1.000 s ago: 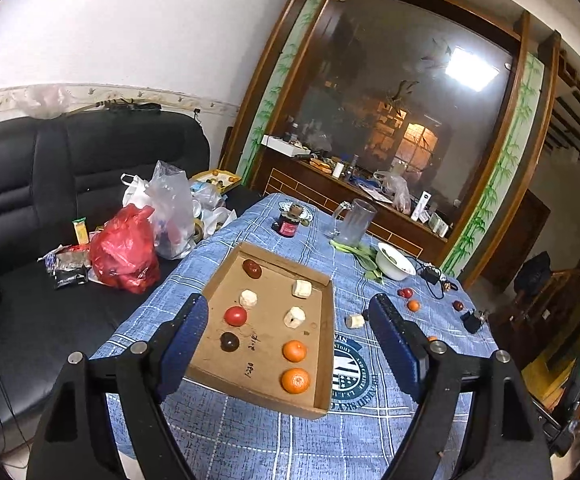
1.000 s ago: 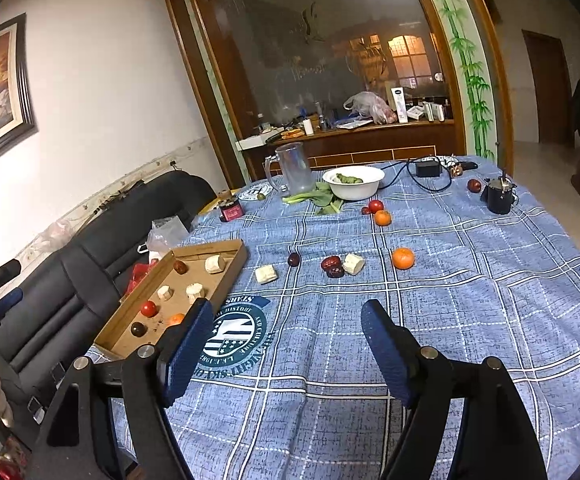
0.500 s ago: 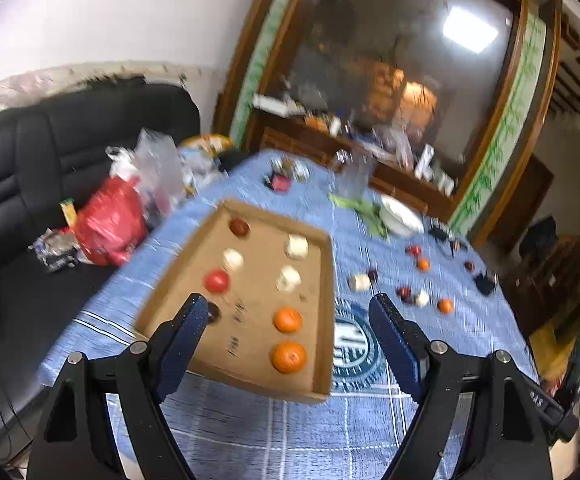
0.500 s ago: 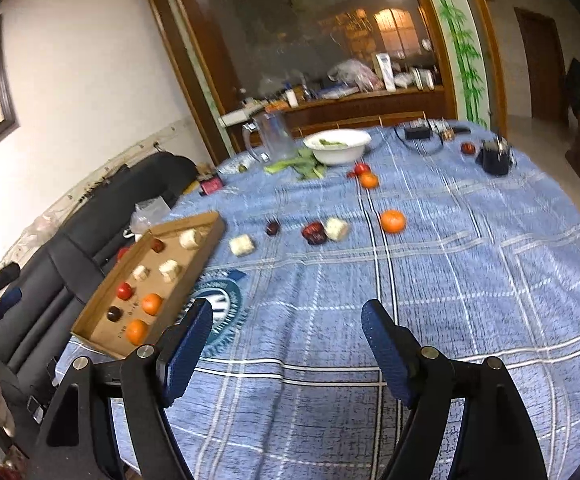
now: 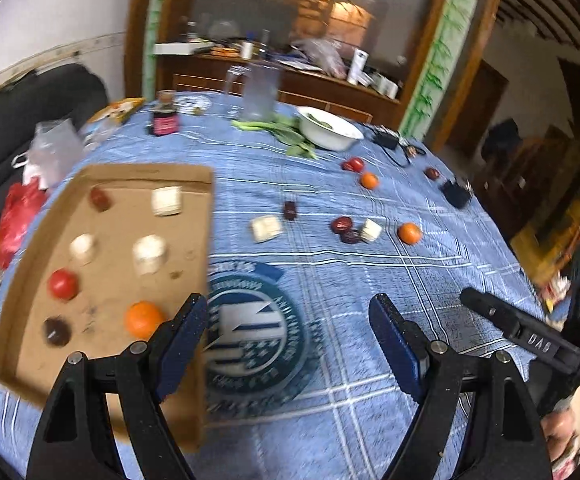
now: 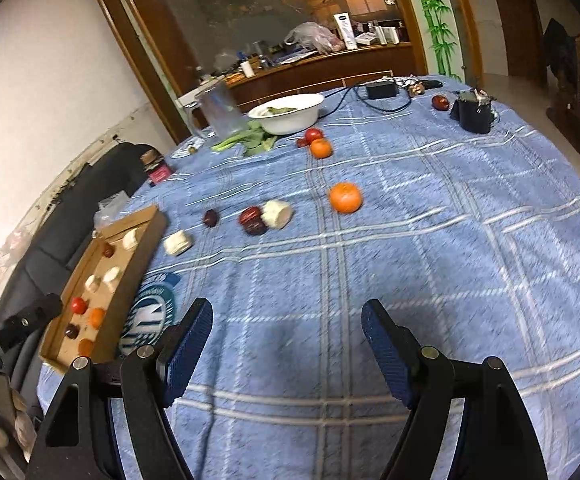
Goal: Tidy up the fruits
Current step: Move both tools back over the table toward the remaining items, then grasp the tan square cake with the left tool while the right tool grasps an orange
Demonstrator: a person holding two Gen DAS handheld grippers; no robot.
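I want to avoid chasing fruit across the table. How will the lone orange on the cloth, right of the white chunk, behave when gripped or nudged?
The orange looks round, so a nudge would probably roll it on the tablecloth. Its smooth curved skin may slip between pads unless gripped across the middle. It seems firm.

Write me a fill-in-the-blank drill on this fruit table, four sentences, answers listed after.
1. The sorted fruits lie in a shallow ____ tray at the table's edge.
2. The white bowl holds leafy ____.
3. The tablecloth is ____ with white grid lines.
4. The jaws of the right hand-held gripper stand ____, with only cloth between them.

Missing words: cardboard; greens; blue; open
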